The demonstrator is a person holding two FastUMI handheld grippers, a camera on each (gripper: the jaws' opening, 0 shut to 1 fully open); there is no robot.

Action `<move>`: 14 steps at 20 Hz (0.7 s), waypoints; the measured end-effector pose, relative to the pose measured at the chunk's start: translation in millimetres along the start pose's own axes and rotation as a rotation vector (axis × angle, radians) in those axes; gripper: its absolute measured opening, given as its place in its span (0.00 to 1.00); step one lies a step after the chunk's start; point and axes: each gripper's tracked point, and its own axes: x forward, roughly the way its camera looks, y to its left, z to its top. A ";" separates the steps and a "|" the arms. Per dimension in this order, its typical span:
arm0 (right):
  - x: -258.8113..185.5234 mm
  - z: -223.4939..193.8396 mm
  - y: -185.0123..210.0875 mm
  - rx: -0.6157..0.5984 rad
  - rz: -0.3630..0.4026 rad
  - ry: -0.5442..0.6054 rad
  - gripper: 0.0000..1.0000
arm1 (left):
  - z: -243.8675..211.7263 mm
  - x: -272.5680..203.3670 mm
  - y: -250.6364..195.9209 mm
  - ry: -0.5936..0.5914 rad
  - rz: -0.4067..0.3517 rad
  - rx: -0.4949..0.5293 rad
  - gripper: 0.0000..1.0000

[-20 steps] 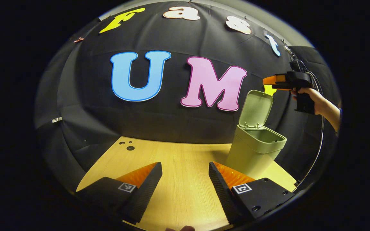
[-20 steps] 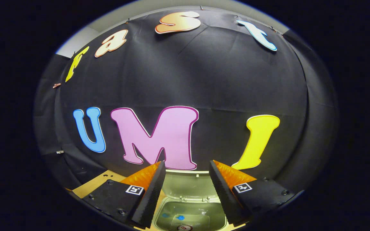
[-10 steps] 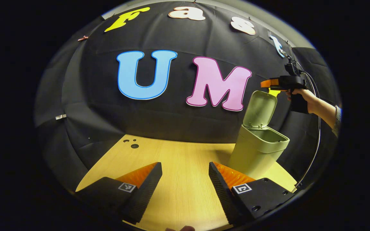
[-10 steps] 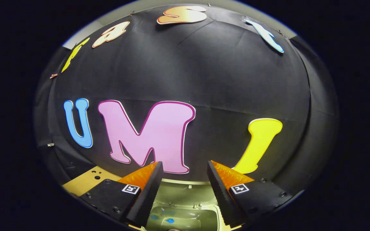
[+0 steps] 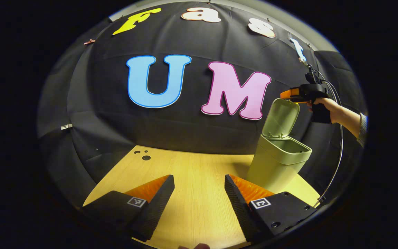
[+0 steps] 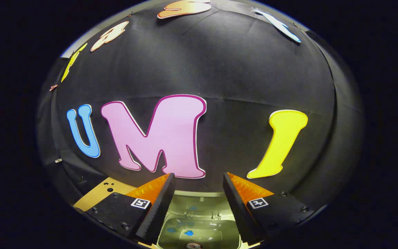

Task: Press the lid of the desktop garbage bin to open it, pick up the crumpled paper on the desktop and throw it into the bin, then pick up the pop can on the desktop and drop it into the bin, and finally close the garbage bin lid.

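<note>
My left gripper (image 5: 199, 193) hovered over the worktop (image 5: 192, 173), jaws open and empty. My right gripper (image 6: 198, 197), jaws open, hung above the open bin (image 5: 277, 162), beside its raised lid (image 5: 281, 116).

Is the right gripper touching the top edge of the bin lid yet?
Cannot tell. In the left gripper view the right gripper meets the upright lid at its top edge, but overlap hides any gap. The right gripper view shows its fingers open above the bin.
</note>
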 end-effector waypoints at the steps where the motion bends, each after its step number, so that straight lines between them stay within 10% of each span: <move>1: -5.4 -2.9 0.9 -0.003 0.002 0.004 0.87 | 0.8 -0.1 -1.4 -0.001 -0.005 0.003 0.94; 14: -69.5 -77.6 8.8 -0.027 0.014 0.126 0.87 | 0.4 -3.9 -16.8 -0.006 -0.068 0.028 0.94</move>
